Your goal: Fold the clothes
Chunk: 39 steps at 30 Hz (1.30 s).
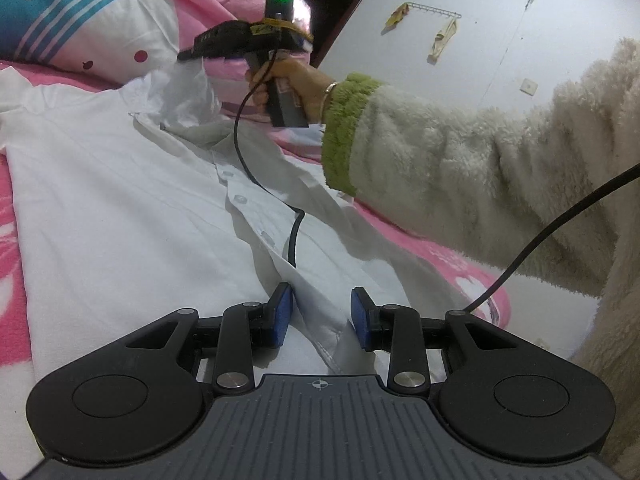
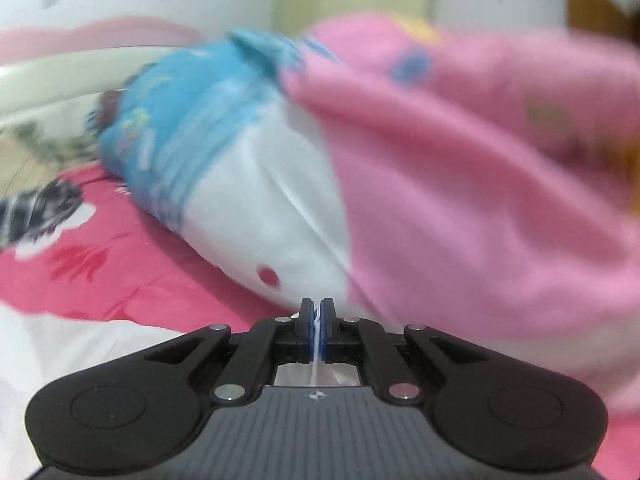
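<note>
We see a white shirt spread buttons-up on the bed, just below a blue and white pillow. Our left gripper hovers over the shirt's hem end, its blue pads partly apart with the button placket lying between them, not pinched. Up at the collar end, nearest the pillow, our right gripper is clamped tight on a thin fold of the white cloth, lifting it.
</note>
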Motion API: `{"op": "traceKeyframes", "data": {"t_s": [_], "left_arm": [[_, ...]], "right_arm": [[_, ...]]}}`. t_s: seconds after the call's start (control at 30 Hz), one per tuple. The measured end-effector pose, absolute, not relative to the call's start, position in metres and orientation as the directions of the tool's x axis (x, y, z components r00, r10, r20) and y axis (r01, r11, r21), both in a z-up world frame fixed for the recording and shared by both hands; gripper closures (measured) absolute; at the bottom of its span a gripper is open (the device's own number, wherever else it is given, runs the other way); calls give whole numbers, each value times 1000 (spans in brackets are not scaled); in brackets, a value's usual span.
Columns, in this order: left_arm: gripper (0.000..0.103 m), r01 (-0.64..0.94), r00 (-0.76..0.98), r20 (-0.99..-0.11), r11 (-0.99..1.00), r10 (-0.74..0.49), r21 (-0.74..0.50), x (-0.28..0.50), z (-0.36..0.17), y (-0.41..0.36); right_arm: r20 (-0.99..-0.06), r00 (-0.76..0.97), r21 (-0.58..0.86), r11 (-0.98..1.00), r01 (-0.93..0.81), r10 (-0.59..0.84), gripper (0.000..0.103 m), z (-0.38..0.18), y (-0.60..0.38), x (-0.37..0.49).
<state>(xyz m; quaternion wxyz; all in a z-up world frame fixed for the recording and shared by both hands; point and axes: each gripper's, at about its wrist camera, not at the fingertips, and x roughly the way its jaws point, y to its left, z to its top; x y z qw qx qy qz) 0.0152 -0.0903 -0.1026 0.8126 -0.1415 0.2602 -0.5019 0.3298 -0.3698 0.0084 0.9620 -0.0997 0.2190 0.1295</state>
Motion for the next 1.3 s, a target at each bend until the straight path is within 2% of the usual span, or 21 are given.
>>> {"op": "traceKeyframes", "data": {"t_s": [0.13, 0.3, 0.6, 0.73, 0.8, 0.87, 0.93, 1.0, 1.07, 1.17, 1.2, 1.3], "left_arm": [[71, 742, 359, -279, 454, -891, -493, 19, -103, -90], [71, 744, 359, -276, 452, -892, -492, 24, -105, -90], [70, 750, 370, -278, 462, -886, -474, 29, -106, -95], [70, 749, 370, -278, 461, -887, -475, 31, -106, -96], [70, 750, 370, -279, 462, -886, -474, 32, -105, -96], [70, 750, 370, -279, 463, -886, -473, 33, -104, -96], [70, 749, 371, -280, 464, -885, -473, 35, -104, -98], [70, 749, 371, -281, 464, -885, -473, 37, -103, -98], [70, 747, 371, -282, 464, -885, -475, 39, -102, -97], [70, 746, 370, -283, 465, -885, -478, 40, -101, -98], [70, 745, 370, -283, 465, -885, -478, 40, -100, -98], [70, 742, 369, -281, 463, -886, -485, 40, -100, -97]], "right_arm": [[-336, 898, -232, 899, -371, 283, 101, 25, -346, 307], [-277, 905, -306, 863, -401, 322, 101, 26, -325, 288], [-285, 955, -292, 942, -166, 81, 101, 1, -353, 363], [-283, 959, -297, 948, -116, 29, 100, -7, -358, 375], [-287, 957, -271, 956, -113, 32, 94, -4, -358, 374], [-288, 955, -220, 966, -133, 66, 55, 3, -361, 367], [-258, 964, -207, 971, -123, 67, 40, 12, -361, 357], [-232, 971, -210, 972, -107, 56, 39, 20, -363, 345], [-245, 968, -193, 975, -106, 56, 39, 30, -366, 335], [-313, 943, -220, 958, -183, 108, 43, 33, -359, 311], [-366, 923, -249, 942, -224, 122, 44, 29, -353, 305], [-549, 828, -332, 877, -346, 119, 56, -2, -333, 293]]}}
